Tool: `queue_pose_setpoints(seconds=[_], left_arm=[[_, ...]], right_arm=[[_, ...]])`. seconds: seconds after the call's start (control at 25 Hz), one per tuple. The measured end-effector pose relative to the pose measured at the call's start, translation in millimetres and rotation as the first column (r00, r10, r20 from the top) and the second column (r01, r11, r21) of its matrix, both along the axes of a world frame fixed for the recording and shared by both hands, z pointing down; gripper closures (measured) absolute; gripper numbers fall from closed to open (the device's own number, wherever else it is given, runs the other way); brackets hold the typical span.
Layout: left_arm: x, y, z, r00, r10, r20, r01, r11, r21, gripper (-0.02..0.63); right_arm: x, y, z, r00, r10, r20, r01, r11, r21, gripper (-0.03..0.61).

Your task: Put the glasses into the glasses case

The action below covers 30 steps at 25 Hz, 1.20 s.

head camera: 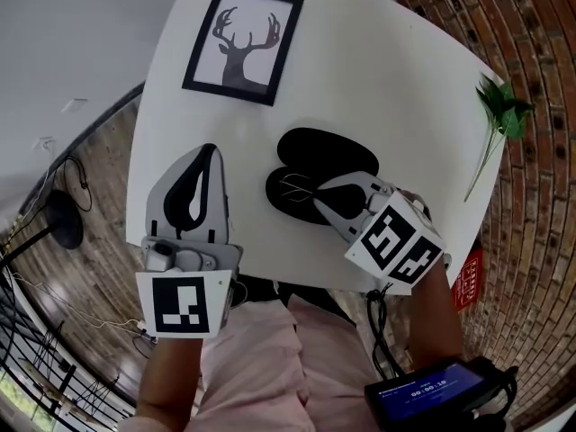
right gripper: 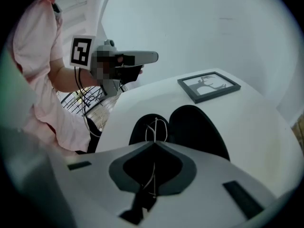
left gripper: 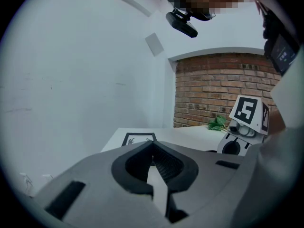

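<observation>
Grey plastic jaws of the right gripper [right gripper: 153, 144] are pressed together at their tips on the thin wire frame of the glasses [right gripper: 156, 127]; a strand of that wire runs back through the hollow between the jaws. The glasses lie in the half of the open black glasses case [right gripper: 197, 125] nearer the person; the other half is spread flat beside it, its dark lining bare. In the head view the right gripper [head camera: 317, 198] reaches in from the person's side, its tips over the glasses [head camera: 295, 187] inside the case [head camera: 328, 151]; the case sits near the front middle of the white table [head camera: 360, 61].

The left gripper [left gripper: 152, 144] has its jaws brought together with nothing between them; in the head view it [head camera: 209, 148] is held over the table's left front part, well apart from the case, pointing away from the person.

Farther out, a black-framed deer picture [head camera: 243, 43] lies flat at the table's far left; a green leafy sprig [head camera: 499, 115] rests at the right edge; the brick floor [head camera: 531, 241] surrounds the table.
</observation>
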<state>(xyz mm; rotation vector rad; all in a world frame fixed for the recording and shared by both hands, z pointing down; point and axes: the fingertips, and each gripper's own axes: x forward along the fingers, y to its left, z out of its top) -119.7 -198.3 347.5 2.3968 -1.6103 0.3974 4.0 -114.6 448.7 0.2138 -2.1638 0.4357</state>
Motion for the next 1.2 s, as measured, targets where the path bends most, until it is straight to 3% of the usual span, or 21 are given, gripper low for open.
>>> queue_pose_setpoints(seconds=[0.36,0.68,1.2], left_arm=[[-2.1,1.7,1.6,1.000,-0.004,-0.007,0.004,1.000,-0.004,0.611],[-3.7,1.4,1.7,1.000,-0.009,-0.001,0.009,1.000,-0.008,0.611],[-3.5,2.4,-0.2,1.000,-0.011,-0.002,0.011,1.000,0.003,0.611]], right_arm=[[-0.6,-1.4,-5.2,0.997,0.051,0.060,-0.048,0.997,-0.057,0.569],[-1.7,9.9,11.6,1.000,0.014,-0.012,-0.016,0.988,-0.153,0.568],[-6.4,10.1,13.5,0.999,-0.002,-0.053,-0.001,0.998,-0.067,0.558]])
